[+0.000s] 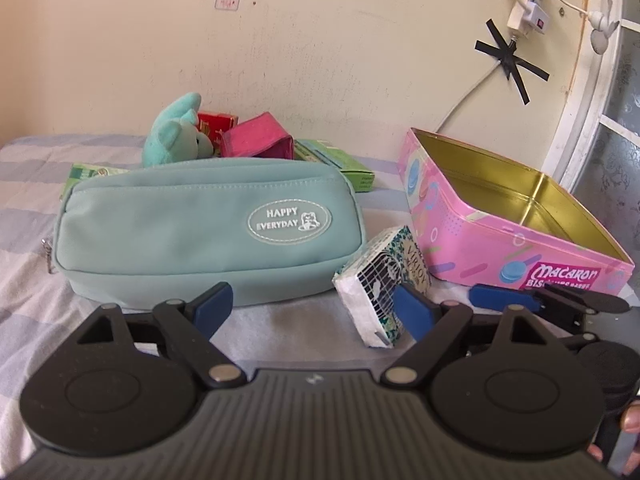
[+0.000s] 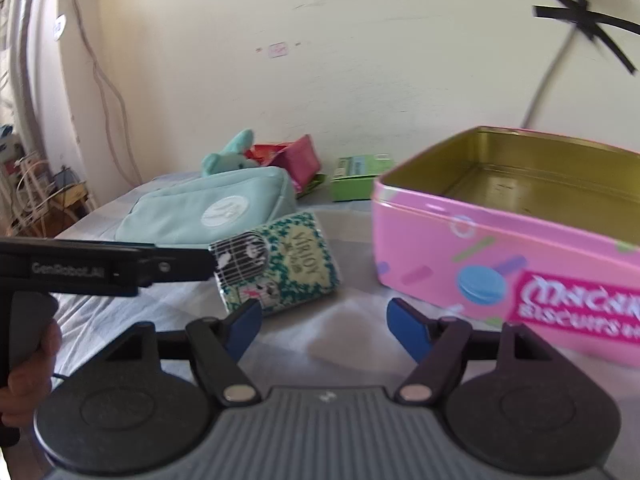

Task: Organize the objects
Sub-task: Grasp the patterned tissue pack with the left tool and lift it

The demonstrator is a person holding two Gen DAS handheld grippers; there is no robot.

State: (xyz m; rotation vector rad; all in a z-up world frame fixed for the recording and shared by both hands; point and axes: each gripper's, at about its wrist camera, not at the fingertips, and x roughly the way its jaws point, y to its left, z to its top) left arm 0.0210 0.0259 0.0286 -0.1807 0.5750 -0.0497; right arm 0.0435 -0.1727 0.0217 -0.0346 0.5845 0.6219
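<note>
A teal zip pouch (image 1: 208, 232) marked HAPPY EVERYDAY lies on the striped sheet just beyond my left gripper (image 1: 314, 310). That gripper is open with nothing between its blue pads. A small patterned tissue pack (image 1: 384, 280) lies beside its right pad, which overlaps the pack's near corner; contact cannot be told. An open pink macaron tin (image 1: 500, 220) with a bare gold inside stands to the right. My right gripper (image 2: 326, 330) is open over bare sheet, between the tissue pack (image 2: 288, 268) and the tin (image 2: 500, 264). The left gripper (image 2: 192, 262) reaches in from the left, its tip at the pack.
Behind the pouch sit a teal plush toy (image 1: 176, 136), a red box (image 1: 216, 124), a magenta box (image 1: 256, 140) and green cartons (image 1: 340, 164). The wall closes the back, with a taped cable (image 1: 508, 60). A window frame (image 1: 576, 120) stands at the right.
</note>
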